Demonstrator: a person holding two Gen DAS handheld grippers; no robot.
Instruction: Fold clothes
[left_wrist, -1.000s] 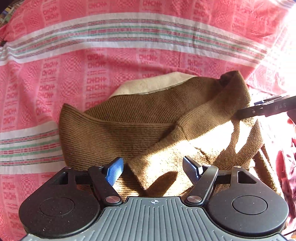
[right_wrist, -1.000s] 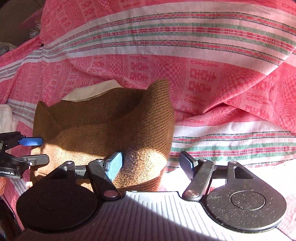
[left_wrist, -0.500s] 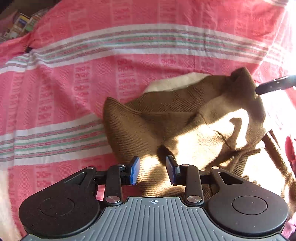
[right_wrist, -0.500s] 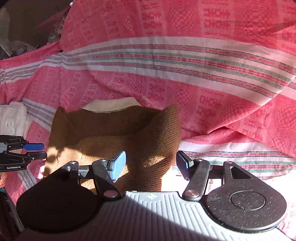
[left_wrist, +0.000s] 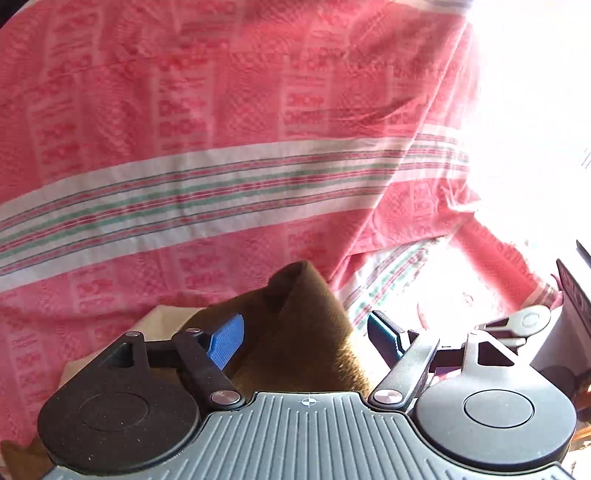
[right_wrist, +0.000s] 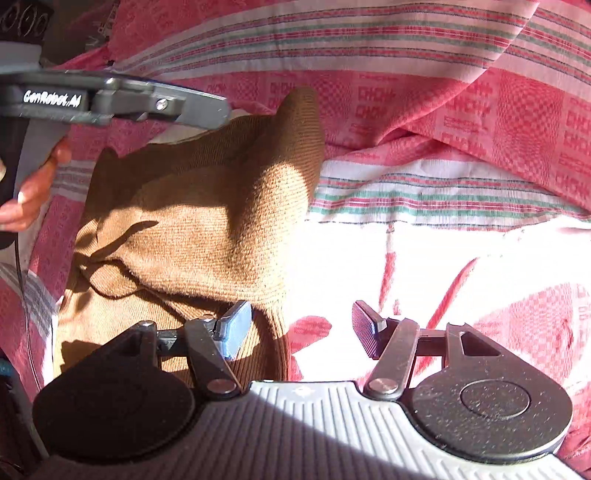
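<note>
Pink-red patterned bedspread (right_wrist: 424, 110) w/ white, green and red stripe bands covers the whole surface; hard sunlight washes out its near-right part in the right wrist view and the far right of the left wrist view.

Brown knit sweater (right_wrist: 207, 214) lies bunched on the bedspread, left of centre in the right wrist view, w/ one fold standing up in a peak at its far end. A pale cream cloth (left_wrist: 166, 321) shows under its far-left edge.

Left gripper (left_wrist: 304, 339): jaws apart, not clamped, w/ the raised peak of the sweater sitting between the blue pads (left_wrist: 227, 343). Can't tell if the pads touch the knit. In the right wrist view this gripper reaches in from the far left, over the sweater's far edge, w/ a person's hand (right_wrist: 33, 184) on its grip.

Right gripper (right_wrist: 303, 332): jaws spread wide, holding nothing. Its left pad sits over the sweater's near-right edge; its right pad is over sunlit bedspread.
</note>
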